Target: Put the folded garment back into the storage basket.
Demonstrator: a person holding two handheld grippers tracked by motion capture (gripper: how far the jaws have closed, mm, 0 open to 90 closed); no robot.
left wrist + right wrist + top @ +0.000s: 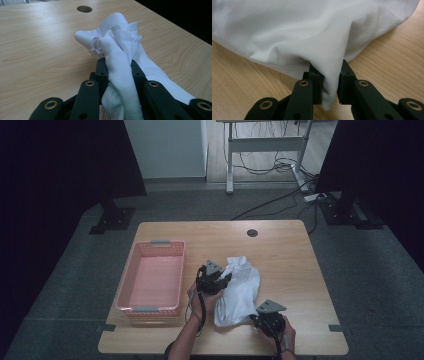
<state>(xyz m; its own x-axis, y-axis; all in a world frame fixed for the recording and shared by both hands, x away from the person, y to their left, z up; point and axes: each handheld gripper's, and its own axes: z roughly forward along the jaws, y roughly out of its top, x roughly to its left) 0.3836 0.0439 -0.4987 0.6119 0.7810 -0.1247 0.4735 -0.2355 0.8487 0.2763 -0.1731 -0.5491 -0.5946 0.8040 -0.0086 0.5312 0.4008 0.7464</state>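
A crumpled white cloth [239, 290] lies on the wooden table [290, 255], right of centre. My left gripper [223, 276] is at the cloth's left edge, shut on a bunched fold of the white cloth [120, 75] that rises between its jaws. At the cloth's near right corner, my right gripper [256, 317] is shut on a hanging fold of the white cloth [329, 82]. In the right gripper view the fabric drapes over the table and hides what lies beyond it.
A pink plastic basket [131, 279] with nothing in it stands at the table's left. A round cable hole [252, 233] sits near the far edge; the cable hole [84, 9] is beyond the cloth. Past the table are a desk frame and floor cables [272, 167].
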